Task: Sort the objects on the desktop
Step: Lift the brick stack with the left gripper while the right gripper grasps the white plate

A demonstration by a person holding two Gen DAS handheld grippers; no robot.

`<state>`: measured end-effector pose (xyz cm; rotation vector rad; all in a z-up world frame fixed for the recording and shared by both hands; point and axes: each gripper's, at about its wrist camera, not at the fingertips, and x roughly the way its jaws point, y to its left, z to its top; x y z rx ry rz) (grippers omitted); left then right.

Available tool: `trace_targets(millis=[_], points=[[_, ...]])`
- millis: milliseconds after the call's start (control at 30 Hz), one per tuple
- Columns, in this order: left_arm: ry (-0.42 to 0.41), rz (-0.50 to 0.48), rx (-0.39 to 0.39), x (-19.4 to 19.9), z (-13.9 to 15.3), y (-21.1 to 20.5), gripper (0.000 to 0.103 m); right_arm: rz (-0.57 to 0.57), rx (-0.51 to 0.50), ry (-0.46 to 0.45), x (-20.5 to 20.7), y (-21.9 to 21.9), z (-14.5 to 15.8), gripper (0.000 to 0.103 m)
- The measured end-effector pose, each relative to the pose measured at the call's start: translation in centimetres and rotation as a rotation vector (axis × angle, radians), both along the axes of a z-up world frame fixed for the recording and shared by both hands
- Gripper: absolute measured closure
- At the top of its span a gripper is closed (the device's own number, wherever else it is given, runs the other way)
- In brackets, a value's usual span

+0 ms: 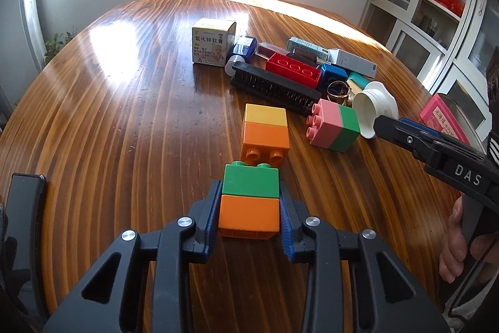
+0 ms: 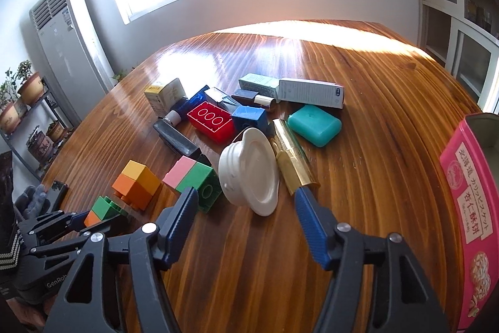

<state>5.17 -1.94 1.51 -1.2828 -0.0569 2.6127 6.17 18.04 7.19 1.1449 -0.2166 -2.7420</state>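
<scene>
Glossy wooden table (image 1: pixel 124 120), plastic bricks (image 1: pixel 265 136)

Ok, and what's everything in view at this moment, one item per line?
green-and-orange block: one, nearest, between the left tongs
yellow-and-orange block: one, just beyond it
pink-and-green block: one, on its side, right of that
red block: one, in the far pile
blue block: one, beside the red
black brush: one, front of the pile
white lid: one, ahead of the right tongs
gold tube: one, beside the lid
teal case: one, right of the pile
ointment box: one, white and yellow, far left
white carton: one, far back
pink tin: one, right edge
table: one, brown wood
left tongs: pads on the block's sides
right tongs: open
hand: on the right handle
</scene>
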Motion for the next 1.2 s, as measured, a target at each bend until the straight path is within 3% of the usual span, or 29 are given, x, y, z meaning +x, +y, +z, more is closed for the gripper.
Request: trace_targets(millis=[300,500,867,1200], points=[[0.019,-0.009,0.012,0.0,0.5,-0.1,0.067,-0.015,0.022,-0.037,-2.3,-0.7,-0.7,0.068],[0.033,-0.017,0.015,0.1,1.0,0.0,0.067,-0.037,0.074,0.022,-1.6,-1.0,0.0,0.078],[0.065,-0.048,0.010,0.5,2.5,1.7,0.067,-0.070,-0.001,0.094,1.1,1.3,1.8,0.079],[0.107,-0.135,-0.002,0.9,4.4,6.2,0.067,-0.174,-0.057,0.179,5.6,5.8,4.2,0.079]])
